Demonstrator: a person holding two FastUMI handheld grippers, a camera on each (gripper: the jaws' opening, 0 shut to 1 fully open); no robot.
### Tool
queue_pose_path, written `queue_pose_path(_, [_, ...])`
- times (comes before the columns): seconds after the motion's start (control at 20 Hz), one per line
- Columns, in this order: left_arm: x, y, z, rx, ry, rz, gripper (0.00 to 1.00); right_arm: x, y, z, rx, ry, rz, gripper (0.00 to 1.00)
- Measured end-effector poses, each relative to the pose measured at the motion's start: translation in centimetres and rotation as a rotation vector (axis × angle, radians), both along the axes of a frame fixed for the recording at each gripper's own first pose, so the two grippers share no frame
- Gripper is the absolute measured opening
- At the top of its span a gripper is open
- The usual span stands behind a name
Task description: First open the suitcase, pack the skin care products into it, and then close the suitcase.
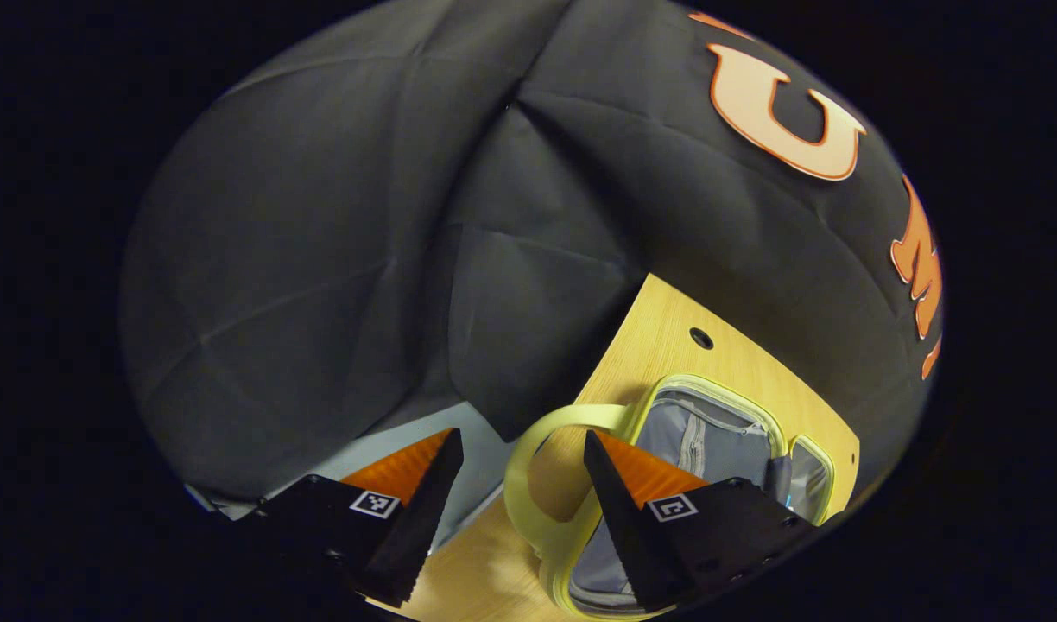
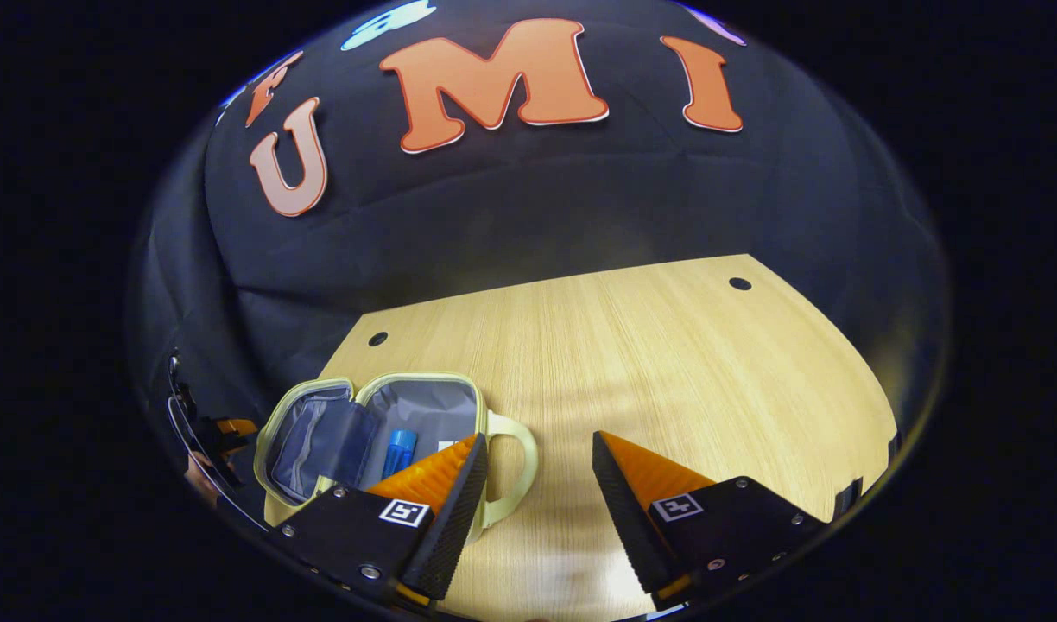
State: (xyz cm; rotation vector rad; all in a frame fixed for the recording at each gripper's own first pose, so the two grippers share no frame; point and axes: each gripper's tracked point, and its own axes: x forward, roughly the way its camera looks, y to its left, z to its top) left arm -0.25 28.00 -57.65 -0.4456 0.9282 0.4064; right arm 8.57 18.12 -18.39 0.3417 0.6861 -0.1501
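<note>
A small pale-yellow suitcase (image 2: 373,384) lies open on the wooden table (image 2: 667,363), with its grey lining showing. Inside it stands a blue tube (image 2: 399,451); beside the tube a small white item is partly hidden by my right gripper's finger. My right gripper (image 2: 539,439) is open and holds nothing, just right of the case's loop handle (image 2: 518,462). In the left gripper view the open suitcase (image 1: 718,432) sits at lower right. My left gripper (image 1: 522,436) is open above its handle (image 1: 528,466), and nothing is held between its fingers.
The table has a round hole near each far corner (image 2: 740,283) (image 2: 377,339). Bare wood stretches to the right of the case. The black cloth wall stands close behind the table. At the far left edge of the right gripper view, the left gripper (image 2: 226,428) and a hand show.
</note>
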Motion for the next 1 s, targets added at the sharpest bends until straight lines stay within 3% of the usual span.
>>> queue_pose_path(0.1, [-0.2, 0.0, -1.7, -0.041, 0.035, 0.002, 0.88, 0.2, -0.9, 1.0, 0.003, -0.015, -0.018, 0.79])
queue_pose_path(0.15, [-0.3, 0.1, -2.7, -0.060, 0.056, 0.010, 0.93, 0.0, -1.3, 1.3, 0.006, -0.015, -0.030, 0.79])
queue_pose_path(0.2, [-0.2, 0.0, -3.8, -0.089, 0.067, 0.022, 0.83, -0.3, -2.0, 1.9, 0.008, -0.021, -0.049, 0.79])
queue_pose_path(0.25, [-0.3, -0.3, -4.5, -0.121, 0.090, 0.030, 0.80, -0.5, -2.5, 2.5, 0.013, -0.035, -0.064, 0.79])
queue_pose_path(0.3, [-0.4, -0.7, -5.3, -0.148, 0.113, 0.023, 0.59, -0.8, -3.1, 2.9, 0.012, -0.047, -0.082, 0.79])
queue_pose_path(0.4, [0.7, -1.1, -6.3, -0.177, 0.088, 0.009, 0.58, -1.6, -4.4, 3.8, -0.003, -0.059, -0.105, 0.79])
queue_pose_path(0.45, [0.9, -1.0, -6.1, -0.168, 0.088, 0.015, 0.52, -1.8, -5.1, 4.4, -0.011, -0.076, -0.116, 0.79])
queue_pose_path(0.5, [0.4, -1.0, -6.4, -0.163, 0.112, -0.017, 0.22, -1.8, -5.7, 5.1, -0.017, -0.095, -0.130, 0.79])
queue_pose_path(0.65, [1.1, -1.2, -6.4, -0.157, 0.107, -0.072, 0.22, -2.1, -7.4, 6.4, -0.030, -0.133, -0.166, 0.79])
queue_pose_path(0.7, [1.0, -1.3, -6.0, -0.159, 0.105, -0.084, 0.15, -2.4, -8.0, 6.7, -0.036, -0.138, -0.176, 0.79])
queue_pose_path(1.0, [2.1, -2.7, -1.8, -0.193, 0.020, -0.166, 0.07, -2.9, -9.4, 6.5, -0.096, -0.131, -0.168, 0.79])
